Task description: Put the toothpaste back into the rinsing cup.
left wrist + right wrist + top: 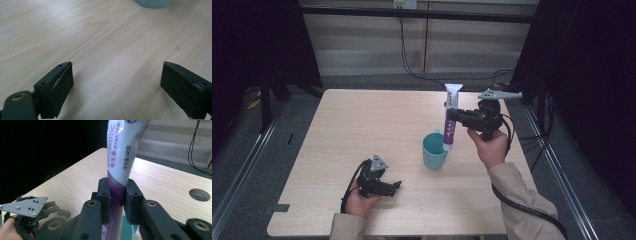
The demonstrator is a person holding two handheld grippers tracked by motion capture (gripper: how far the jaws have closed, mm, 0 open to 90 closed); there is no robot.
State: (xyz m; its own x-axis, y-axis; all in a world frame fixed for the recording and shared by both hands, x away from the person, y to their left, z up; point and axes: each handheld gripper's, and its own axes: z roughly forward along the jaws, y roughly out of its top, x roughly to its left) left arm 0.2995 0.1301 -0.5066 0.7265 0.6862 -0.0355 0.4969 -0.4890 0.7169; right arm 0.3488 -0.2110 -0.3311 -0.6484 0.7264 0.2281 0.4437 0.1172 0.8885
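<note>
A white and purple toothpaste tube (450,118) stands upright in the air, its lower end just above the right rim of a teal mug (433,150) on the table. My right gripper (452,114) is shut on the tube's middle; in the right gripper view both black jaws clamp the tube (120,165) at its purple band, with the mug (127,232) below. My left gripper (397,186) rests low on the table near the front left, jaws wide apart with bare wood between them (117,82). The mug's base (153,3) shows at the top of the left gripper view.
The light wooden table (362,125) has a round cable hole (199,194) near its far edge. Black cables (412,65) run across the floor behind it. Dark curtains and frame posts stand on both sides. In the right gripper view the left gripper (30,217) sits farther off.
</note>
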